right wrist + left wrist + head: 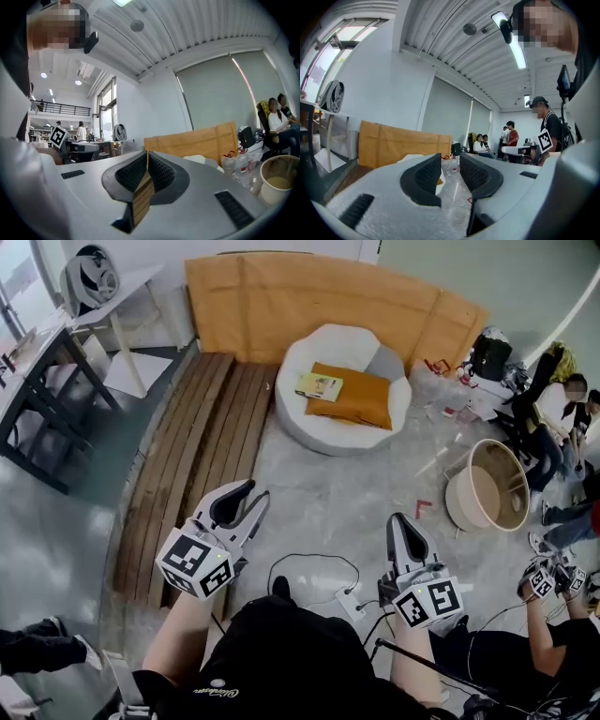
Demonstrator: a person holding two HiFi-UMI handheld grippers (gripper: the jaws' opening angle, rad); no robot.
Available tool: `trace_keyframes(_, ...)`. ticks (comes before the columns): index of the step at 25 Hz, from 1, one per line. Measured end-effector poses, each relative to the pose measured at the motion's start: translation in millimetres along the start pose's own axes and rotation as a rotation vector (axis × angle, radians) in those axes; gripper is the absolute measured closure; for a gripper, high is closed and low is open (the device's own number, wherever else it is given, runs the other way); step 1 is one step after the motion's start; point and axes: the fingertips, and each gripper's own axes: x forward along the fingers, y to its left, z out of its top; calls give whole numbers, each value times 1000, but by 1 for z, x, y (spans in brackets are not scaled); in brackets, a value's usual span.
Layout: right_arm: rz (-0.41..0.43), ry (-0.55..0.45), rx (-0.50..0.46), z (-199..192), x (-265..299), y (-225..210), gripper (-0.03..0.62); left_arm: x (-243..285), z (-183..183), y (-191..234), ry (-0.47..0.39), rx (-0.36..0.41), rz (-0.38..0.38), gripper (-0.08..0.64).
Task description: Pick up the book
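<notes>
Book point(320, 385) lying on the orange cushion point(364, 401) of a round white seat point(307, 430), well ahead of both grippers, left gripper point(255, 493) jaws a narrow gap apart with nothing between, right gripper point(399, 521) jaws pressed together and empty, both over grey floor point(328, 507)

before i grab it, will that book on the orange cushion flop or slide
The book looks thin, so it probably flexes and weighs little. It lies flat on a soft-looking orange cushion, which may sink if pushed.
</notes>
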Motion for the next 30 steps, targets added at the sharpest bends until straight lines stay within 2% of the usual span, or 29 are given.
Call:
trace_keyframes(5,4,-4,-17,7,73,-7,581,40,19,50,-9,27,-28,431)
trace_keyframes(13,17,3,-58,14,137,-24,581,94,27,75,-15,29,-70,431)
trace_keyframes(17,23,2,-51,8,165,-46,581,128,22,89,-8,29,-75,431)
trace_keyframes(23,32,-5,-34,7,228,-110,581,212,21,124,18,28,-65,431)
trace_keyframes(30,58,15,-4,40,320,-215,581,345,55,165,37,13,-41,431)
